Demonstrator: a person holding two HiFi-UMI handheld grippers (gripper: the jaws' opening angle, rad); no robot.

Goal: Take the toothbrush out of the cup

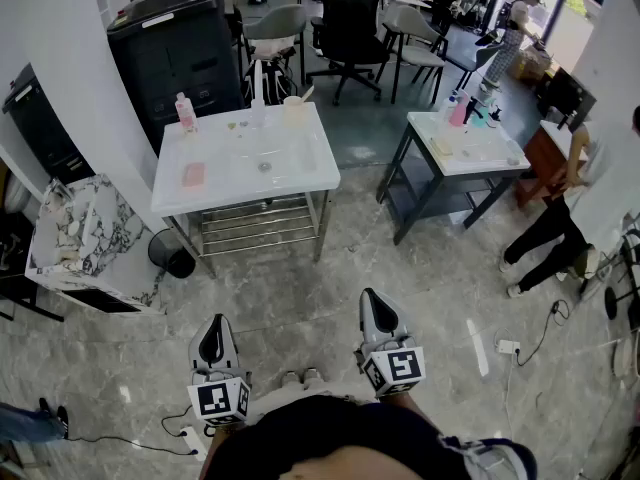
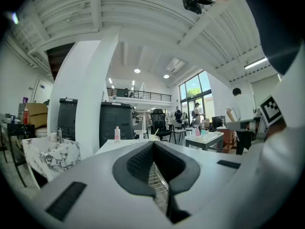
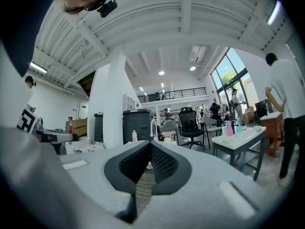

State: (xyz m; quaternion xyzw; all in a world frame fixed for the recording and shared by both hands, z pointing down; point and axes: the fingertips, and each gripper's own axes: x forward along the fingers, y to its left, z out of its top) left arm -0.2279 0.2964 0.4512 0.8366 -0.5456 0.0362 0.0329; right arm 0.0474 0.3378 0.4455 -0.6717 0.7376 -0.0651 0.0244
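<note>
Both tools are narrow and empty. The left gripper has its pads meeting at the tips with nothing between them, and the right gripper is closed the same way. Both are held about level, close to the person's body, pointing forward.

The cup stands well ahead of both grippers, roughly between their two lines, at the far edge of the sink table. The toothbrush sticks out of it, its free end leaning to the right. A faucet rises just left of the cup, and a pink bottle stands farther left.

The step in hand looks like the approach; nothing of the task proper is done yet. To do it well:

- Walk in until the cup is near the tips rather than stretching across the basin.
- Open one gripper before arriving, wide enough to clear the handle.
- Come in above the rim and on the cup's right, where the handle leans, away from the faucet.
- Pinch the handle itself, not the rim.
- Lift along the handle's own lean, so that it does not drag on the rim and tip the cup.
- The other gripper could steady the cup from the side if it seems light.
</note>
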